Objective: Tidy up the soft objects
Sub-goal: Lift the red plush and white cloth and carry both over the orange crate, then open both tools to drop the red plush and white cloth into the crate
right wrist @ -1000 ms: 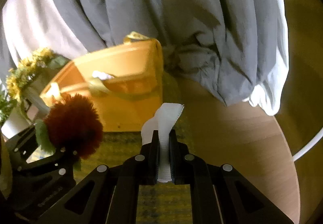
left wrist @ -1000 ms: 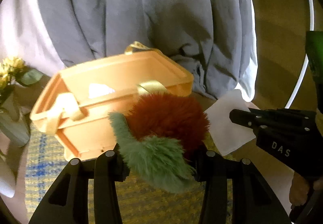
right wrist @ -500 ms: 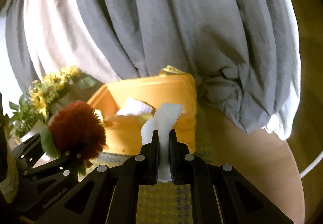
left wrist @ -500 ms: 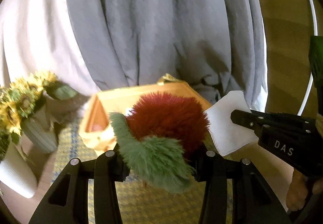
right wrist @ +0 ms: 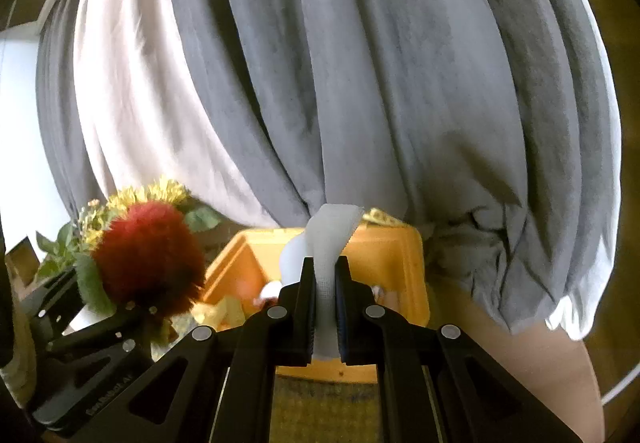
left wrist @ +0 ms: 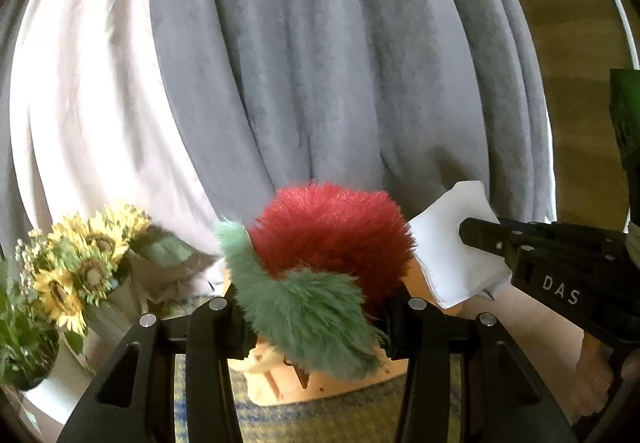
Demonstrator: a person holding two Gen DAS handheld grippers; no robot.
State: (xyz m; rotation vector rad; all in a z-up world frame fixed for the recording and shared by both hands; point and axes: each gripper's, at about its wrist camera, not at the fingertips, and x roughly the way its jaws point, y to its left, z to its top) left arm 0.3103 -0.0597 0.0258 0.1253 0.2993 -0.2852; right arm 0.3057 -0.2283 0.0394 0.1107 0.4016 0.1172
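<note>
Filling the upper part of both views, a grey curtain (right wrist: 320, 83) hangs in heavy folds. Below it, at centre in the right wrist view, sits an orange bin (right wrist: 404, 267) on a woven mat (right wrist: 324, 403), with sunflowers (left wrist: 80, 255) at lower left. The left gripper (left wrist: 316, 303) is clamped on a red and green plush toy (left wrist: 328, 243) at lower centre of its view. The right gripper (right wrist: 325, 275) has its jaws pressed together on a white cloth (right wrist: 330, 235), in front of the bin.
</note>
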